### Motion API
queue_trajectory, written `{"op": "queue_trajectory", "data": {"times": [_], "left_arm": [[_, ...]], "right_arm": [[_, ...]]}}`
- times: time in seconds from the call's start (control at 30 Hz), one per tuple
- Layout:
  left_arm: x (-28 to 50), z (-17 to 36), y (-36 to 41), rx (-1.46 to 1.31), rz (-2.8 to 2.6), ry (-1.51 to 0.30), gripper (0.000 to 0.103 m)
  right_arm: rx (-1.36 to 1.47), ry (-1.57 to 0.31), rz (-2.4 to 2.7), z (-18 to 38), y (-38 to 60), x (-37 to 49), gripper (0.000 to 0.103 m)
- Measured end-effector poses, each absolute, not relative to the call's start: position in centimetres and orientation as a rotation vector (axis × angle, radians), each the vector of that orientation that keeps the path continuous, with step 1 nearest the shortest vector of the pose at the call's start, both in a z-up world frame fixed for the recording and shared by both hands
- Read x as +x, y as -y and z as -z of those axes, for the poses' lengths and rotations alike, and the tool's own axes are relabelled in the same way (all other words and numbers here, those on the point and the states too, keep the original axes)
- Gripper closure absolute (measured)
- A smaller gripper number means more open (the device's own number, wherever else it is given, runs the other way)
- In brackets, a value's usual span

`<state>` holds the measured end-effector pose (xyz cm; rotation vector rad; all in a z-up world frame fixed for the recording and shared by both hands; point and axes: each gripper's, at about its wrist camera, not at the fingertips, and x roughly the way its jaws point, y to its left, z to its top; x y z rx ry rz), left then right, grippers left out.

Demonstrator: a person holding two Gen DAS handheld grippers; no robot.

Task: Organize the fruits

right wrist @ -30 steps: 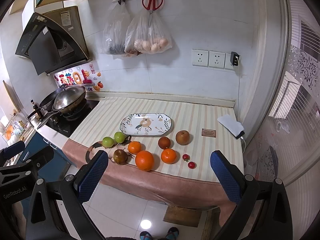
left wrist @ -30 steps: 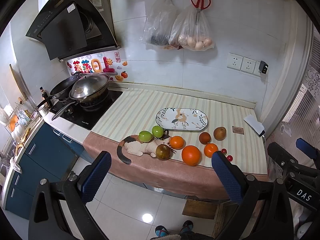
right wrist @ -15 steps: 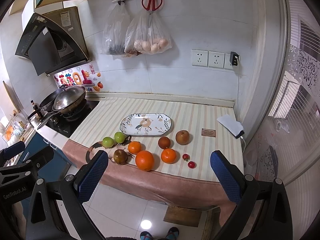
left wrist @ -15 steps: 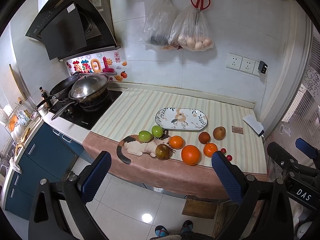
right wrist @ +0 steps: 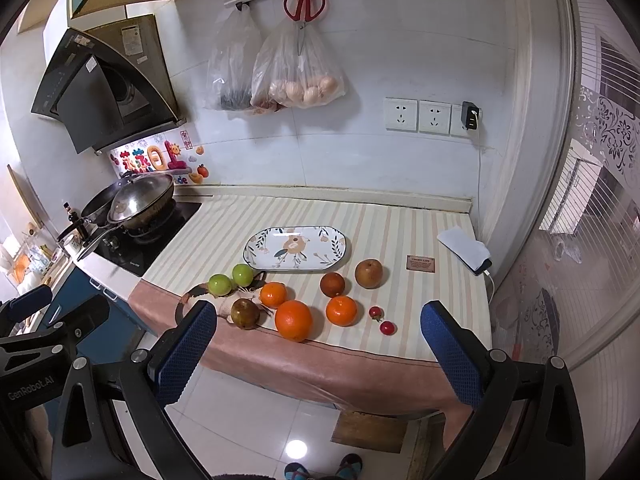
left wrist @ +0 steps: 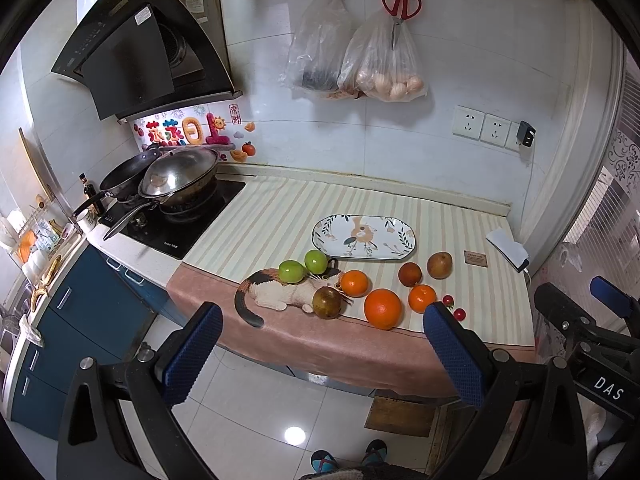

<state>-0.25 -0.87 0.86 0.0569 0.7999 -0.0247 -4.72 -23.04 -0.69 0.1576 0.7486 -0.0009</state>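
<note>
Left gripper spread wide, holding nothing, hanging over the floor short of the counter. Right gripper likewise wide and unloaded, also off the counter edge.

Oval plate bare at mid-counter, fruit ranged along its 6 o'clock side near the front edge. Two green fruits at the plate's 8 o'clock, touching each other, lying on a cat-shaped mat. Brown fruit at 6 o'clock of the greens. Small orange just beside it at 2 o'clock. Big orange nearest the edge. Another orange at its 3 o'clock. Dark red fruit and a russet pear behind, apart from each other. Two cherry tomatoes at 3 o'clock of that orange.

Wok on the stove at 10 o'clock of the plate.
</note>
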Motion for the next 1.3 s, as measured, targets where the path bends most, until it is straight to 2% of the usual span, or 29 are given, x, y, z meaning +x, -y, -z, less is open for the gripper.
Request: {"op": "queue_trajectory", "data": {"times": [0.37,0.5,0.63,0.87,1.13,1.3], "left_arm": [[0.8,-2.0,1.2,0.06,0.013,-0.794,0.0],[3.0,0.3,-1.0,0.096,-0.044,-0.754,0.0],[6.3,3.4,-2.3,0.131,-0.075,-0.796,0.0],[13.9,11.7,-4.0,0.082,-0.015,-1.076,0.001],[22.9,21.6,-4.0,-0.059,0.042,-1.382,0.01],[26.8,27.5,-2.7,-0.106,0.067,-1.534,0.01]], "right_arm": [[0.24,-0.77,0.003,2.1,22.9,-4.4,0.0],[0.301,-0.801,0.024,4.2,22.7,-3.1,0.0],[0.311,-0.851,0.043,7.7,21.9,-0.5,0.0],[0.342,-1.036,-0.002,16.9,20.4,7.2,0.0],[0.333,-1.251,-0.109,28.4,18.3,17.7,0.0],[0.323,-1.353,-0.166,32.8,17.0,21.6,0.001]]}}
